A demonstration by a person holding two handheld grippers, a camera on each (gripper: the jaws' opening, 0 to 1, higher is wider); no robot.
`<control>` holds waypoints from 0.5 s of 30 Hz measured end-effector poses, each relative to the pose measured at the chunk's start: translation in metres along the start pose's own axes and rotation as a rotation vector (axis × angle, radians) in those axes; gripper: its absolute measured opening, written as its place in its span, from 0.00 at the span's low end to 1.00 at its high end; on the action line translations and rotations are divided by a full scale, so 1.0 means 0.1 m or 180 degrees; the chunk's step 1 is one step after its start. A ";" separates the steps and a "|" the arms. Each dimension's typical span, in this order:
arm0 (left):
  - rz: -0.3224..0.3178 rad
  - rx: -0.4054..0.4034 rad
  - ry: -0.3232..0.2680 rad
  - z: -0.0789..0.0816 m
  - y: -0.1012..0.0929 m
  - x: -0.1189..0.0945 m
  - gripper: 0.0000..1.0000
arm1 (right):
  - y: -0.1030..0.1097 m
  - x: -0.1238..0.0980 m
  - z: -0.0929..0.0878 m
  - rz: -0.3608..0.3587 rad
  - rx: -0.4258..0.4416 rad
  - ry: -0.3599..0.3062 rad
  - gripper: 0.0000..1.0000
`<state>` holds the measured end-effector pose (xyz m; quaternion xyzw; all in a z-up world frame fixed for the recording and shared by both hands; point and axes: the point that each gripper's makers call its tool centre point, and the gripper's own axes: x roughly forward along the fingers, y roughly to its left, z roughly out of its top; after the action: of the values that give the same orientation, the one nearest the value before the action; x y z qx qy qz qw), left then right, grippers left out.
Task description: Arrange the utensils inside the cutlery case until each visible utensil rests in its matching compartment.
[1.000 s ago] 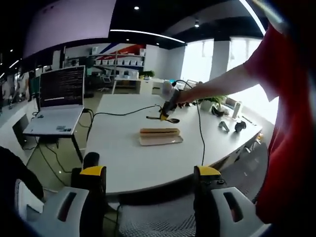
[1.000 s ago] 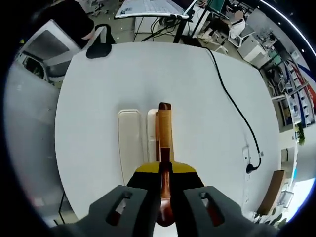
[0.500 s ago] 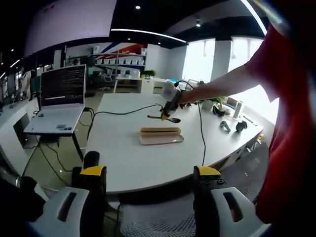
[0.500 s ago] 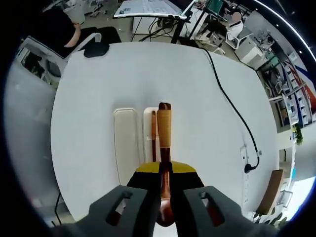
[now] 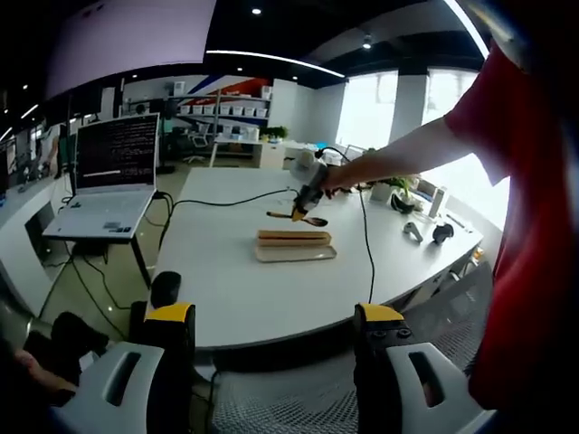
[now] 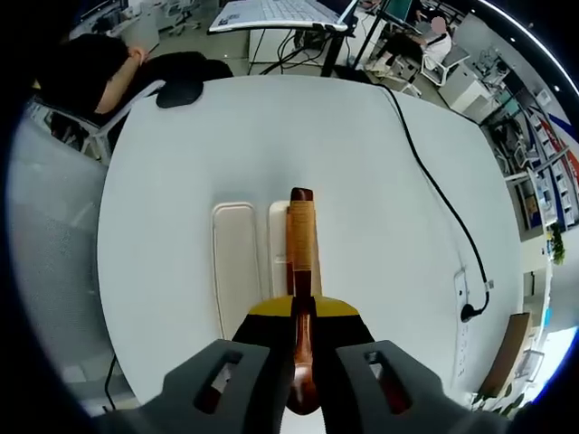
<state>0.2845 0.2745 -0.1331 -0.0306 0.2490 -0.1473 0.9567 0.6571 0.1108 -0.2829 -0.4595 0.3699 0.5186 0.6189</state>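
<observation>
On the white table (image 5: 235, 289) lies the cream cutlery case (image 5: 294, 246). In the right gripper view it is open, with the lid (image 6: 235, 271) beside the tray (image 6: 275, 237). My right gripper (image 6: 302, 312) hangs over the tray, shut on a brown wooden utensil (image 6: 300, 231) whose end points ahead along the tray. In the left gripper view that right gripper (image 5: 306, 201) is held above the case at the end of a person's outstretched arm. My left gripper (image 5: 276, 316) stays back beyond the near table edge, jaws open with nothing between them.
A laptop (image 5: 113, 181) sits on a stand left of the table. A black cable (image 6: 443, 208) crosses the tabletop and a dark mouse (image 6: 181, 90) lies near its edge. Small items (image 5: 421, 231) lie at the right end. A red sleeve (image 5: 525, 226) fills the right side.
Both views have shifted slightly with the hands. The right gripper still holds the utensil over the tray. A person beside the table's edge has moved further into the right gripper view.
</observation>
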 end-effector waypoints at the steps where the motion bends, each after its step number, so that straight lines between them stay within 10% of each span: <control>1: -0.0002 0.0003 -0.0002 0.00 0.00 0.00 0.74 | 0.01 0.02 0.01 0.0028 -0.0031 0.0006 0.02; 15: -0.0010 0.0009 0.0016 0.03 0.07 0.09 0.73 | -0.01 0.15 -0.05 0.0125 -0.0013 0.0063 0.02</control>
<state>0.2951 0.2781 -0.1358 -0.0292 0.2512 -0.1493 0.9559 0.6615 0.1105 -0.2984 -0.4585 0.3839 0.5269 0.6040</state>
